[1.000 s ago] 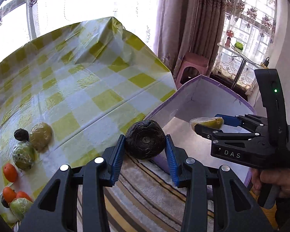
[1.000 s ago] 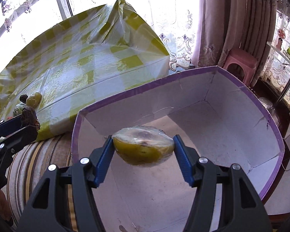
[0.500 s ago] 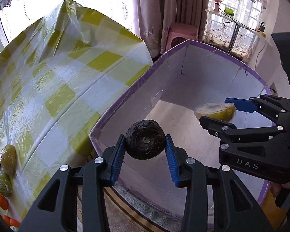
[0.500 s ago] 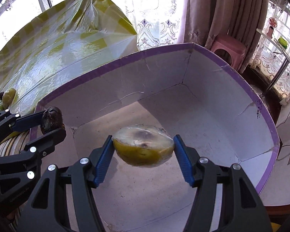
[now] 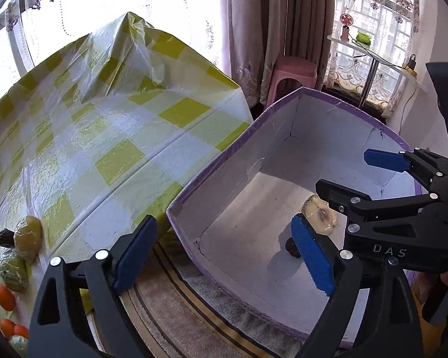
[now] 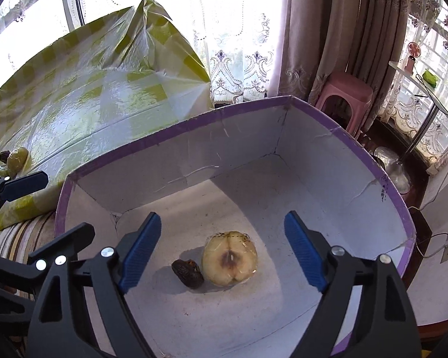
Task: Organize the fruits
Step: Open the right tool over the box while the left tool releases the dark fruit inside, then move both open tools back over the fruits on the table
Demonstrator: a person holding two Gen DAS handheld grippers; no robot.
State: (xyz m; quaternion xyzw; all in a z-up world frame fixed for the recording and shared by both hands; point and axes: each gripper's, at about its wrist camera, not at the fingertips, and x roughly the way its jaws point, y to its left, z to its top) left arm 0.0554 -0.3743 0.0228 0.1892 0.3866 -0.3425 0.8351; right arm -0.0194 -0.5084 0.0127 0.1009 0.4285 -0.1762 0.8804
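A white cardboard box (image 6: 176, 134) with a purple rim lies open below both grippers. On its floor rest a plastic-wrapped pale yellow fruit half (image 6: 229, 258), cut face up, and a small dark wrinkled fruit (image 6: 187, 273) touching its left side. My right gripper (image 6: 222, 250) hangs above them, jaws opening, nothing between the pads. My left gripper (image 5: 222, 253) hovers over the box's near left corner, jaws also opening and empty. In the left wrist view the right gripper (image 5: 342, 169) stands above the fruit half (image 5: 319, 217); the dark fruit (image 5: 290, 247) is mostly hidden behind my blue pad.
A table with a yellow-checked plastic cloth (image 5: 119, 137) stands left of the box. Near its left edge lie wrapped green fruits (image 5: 28, 237), a dark fruit (image 5: 4, 236) and oranges (image 5: 4, 296). A striped cushion (image 5: 164, 298) lies under the box. A pink stool (image 5: 292, 74) stands behind.
Both grippers went from shut to open. The dark fruit and the wrapped fruit half left the pads and now lie on the box floor. Both hands shifted further over the box.
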